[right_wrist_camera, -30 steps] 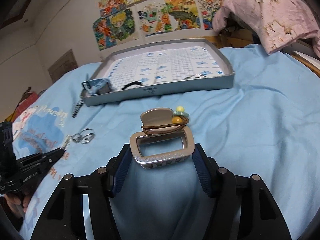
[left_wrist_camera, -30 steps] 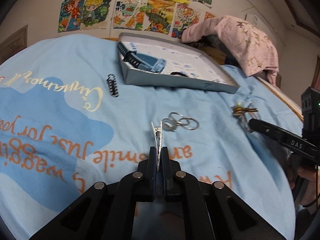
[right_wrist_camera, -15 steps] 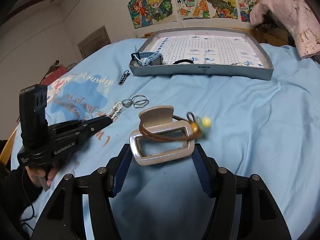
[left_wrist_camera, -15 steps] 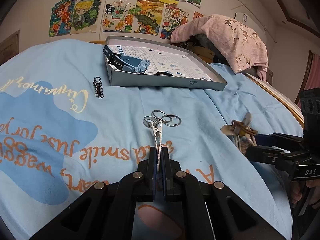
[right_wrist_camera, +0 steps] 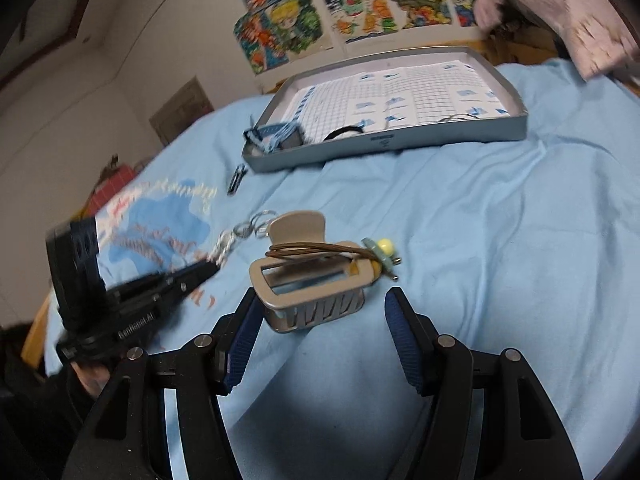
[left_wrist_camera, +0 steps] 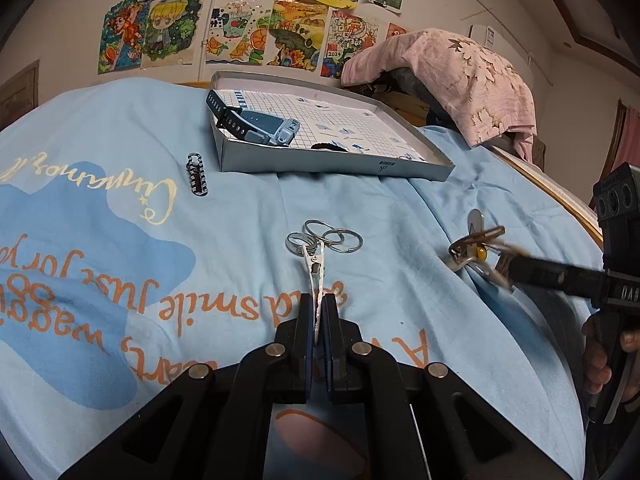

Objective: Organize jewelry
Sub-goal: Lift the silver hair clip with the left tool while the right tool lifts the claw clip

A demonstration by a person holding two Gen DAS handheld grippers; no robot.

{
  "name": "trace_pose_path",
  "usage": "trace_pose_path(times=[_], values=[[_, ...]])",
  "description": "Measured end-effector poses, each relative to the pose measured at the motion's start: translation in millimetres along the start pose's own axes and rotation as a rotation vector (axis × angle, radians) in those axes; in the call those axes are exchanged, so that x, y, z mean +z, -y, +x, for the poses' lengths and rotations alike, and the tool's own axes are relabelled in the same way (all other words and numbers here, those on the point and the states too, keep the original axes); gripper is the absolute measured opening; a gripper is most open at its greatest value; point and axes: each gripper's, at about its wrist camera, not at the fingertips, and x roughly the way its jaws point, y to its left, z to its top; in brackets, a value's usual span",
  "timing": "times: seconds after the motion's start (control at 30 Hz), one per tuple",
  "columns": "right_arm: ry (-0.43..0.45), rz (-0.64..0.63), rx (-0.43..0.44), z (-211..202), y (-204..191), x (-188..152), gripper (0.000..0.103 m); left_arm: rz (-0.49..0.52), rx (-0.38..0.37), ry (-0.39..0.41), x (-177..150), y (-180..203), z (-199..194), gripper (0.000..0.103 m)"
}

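Note:
My left gripper (left_wrist_camera: pixel 316 312) is shut on a silver alligator clip (left_wrist_camera: pixel 314 268) whose tip touches linked silver rings (left_wrist_camera: pixel 326 236) on the blue bedsheet. My right gripper (right_wrist_camera: pixel 320 304) is open, with a silver claw hair clip (right_wrist_camera: pixel 308 280) wrapped in a brown cord with a yellow bead (right_wrist_camera: pixel 384 246) lying between its fingers on the sheet. The grey box lid (left_wrist_camera: pixel 332 160) sits further back and holds a grey watch (left_wrist_camera: pixel 256 124) and a black hair tie (left_wrist_camera: pixel 330 146). The right gripper shows at the right of the left wrist view (left_wrist_camera: pixel 520 268).
A black beaded clip (left_wrist_camera: pixel 197 174) lies on the sheet left of the lid. A pink cloth (left_wrist_camera: pixel 452 76) is heaped at the back right. Cartoon drawings hang on the wall behind. The bed's wooden edge runs along the right.
My right gripper has opened and let go of the claw hair clip, which now rests on the sheet. My left gripper has brought the alligator clip down onto the rings.

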Motion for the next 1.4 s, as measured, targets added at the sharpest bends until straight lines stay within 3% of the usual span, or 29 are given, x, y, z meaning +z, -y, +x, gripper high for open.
trace_pose_path(times=[0.23,0.67,0.77,1.07,1.23,1.4], values=[[0.022,0.084,0.040,-1.3,13.1,0.9,0.057,0.000,0.000,0.000,-0.1,0.0,-0.2,0.004],[-0.023,-0.062,-0.022,18.3,-16.9,-1.6,0.056,-0.001,-0.001,0.000,-0.4,-0.3,0.5,0.004],[-0.035,-0.104,-0.029,4.2,-23.3,-1.4,0.034,-0.001,0.000,0.001,-0.4,-0.3,0.3,0.004],[-0.045,-0.100,-0.050,-7.8,-15.5,-1.7,0.034,-0.011,-0.008,0.006,-1.1,-2.2,-0.7,0.004],[-0.033,-0.173,-0.107,-18.1,-26.1,-4.8,0.034,-0.010,-0.017,0.009,-1.3,-2.2,-3.2,0.004],[-0.062,-0.092,-0.072,-28.7,-19.7,-16.0,0.034,-0.002,-0.066,0.016,-2.5,3.7,-12.5,0.004]])
